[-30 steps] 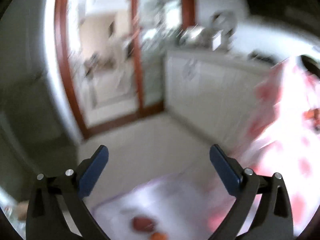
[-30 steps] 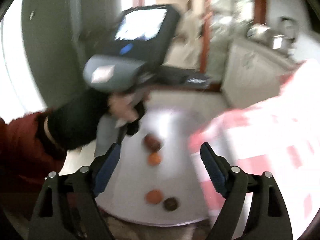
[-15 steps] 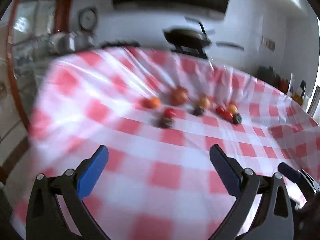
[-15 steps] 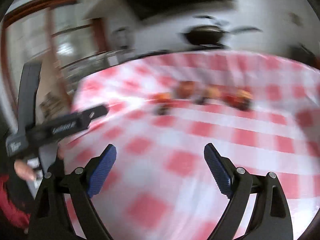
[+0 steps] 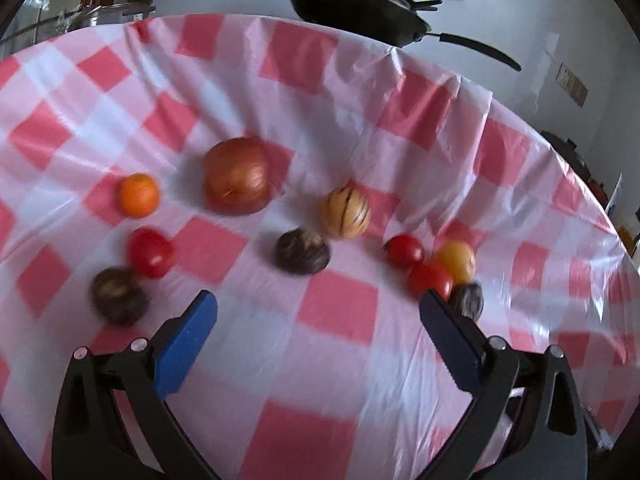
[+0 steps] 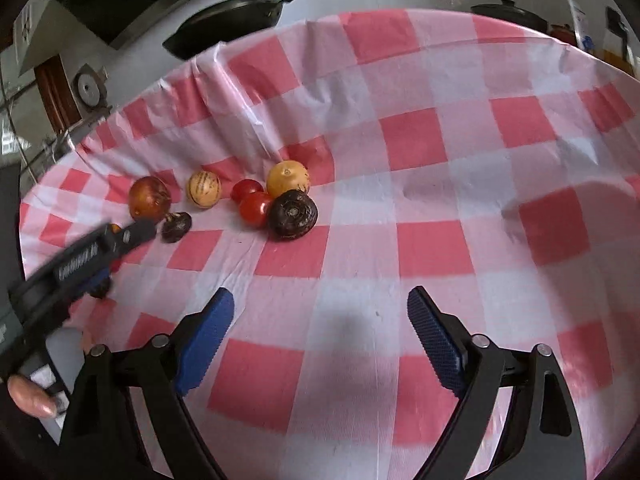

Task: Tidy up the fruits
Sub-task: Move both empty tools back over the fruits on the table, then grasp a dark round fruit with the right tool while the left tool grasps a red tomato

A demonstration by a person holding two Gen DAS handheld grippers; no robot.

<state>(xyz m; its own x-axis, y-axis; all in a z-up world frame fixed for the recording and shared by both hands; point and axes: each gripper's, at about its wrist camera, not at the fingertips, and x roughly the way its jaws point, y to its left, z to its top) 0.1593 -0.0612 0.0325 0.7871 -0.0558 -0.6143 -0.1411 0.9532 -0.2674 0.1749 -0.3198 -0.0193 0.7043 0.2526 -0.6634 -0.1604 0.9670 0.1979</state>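
A table under a shiny red-and-white checked plastic cloth (image 5: 340, 312) fills both views; a black frying pan (image 5: 356, 4) sits past its far edge at 12 o'clock, with its long handle pointing toward 3 o'clock in the left view. The fruits lie in a loose row across the cloth, running from 9 o'clock to 3 o'clock; from the left there is a small orange (image 5: 139, 195), a big brown-red round fruit (image 5: 238, 176), a yellow striped fruit (image 5: 346, 212), red tomatoes (image 5: 405, 250) and dark wrinkly fruits (image 5: 303, 252). The cloth near the grippers is bare, with lots of room. The left gripper (image 5: 318, 312) is wide open with nothing in it; the right gripper (image 6: 320, 312) has its jaws wide but closing, with nothing between them. Small white writing on the left gripper's side is too blurry to read.
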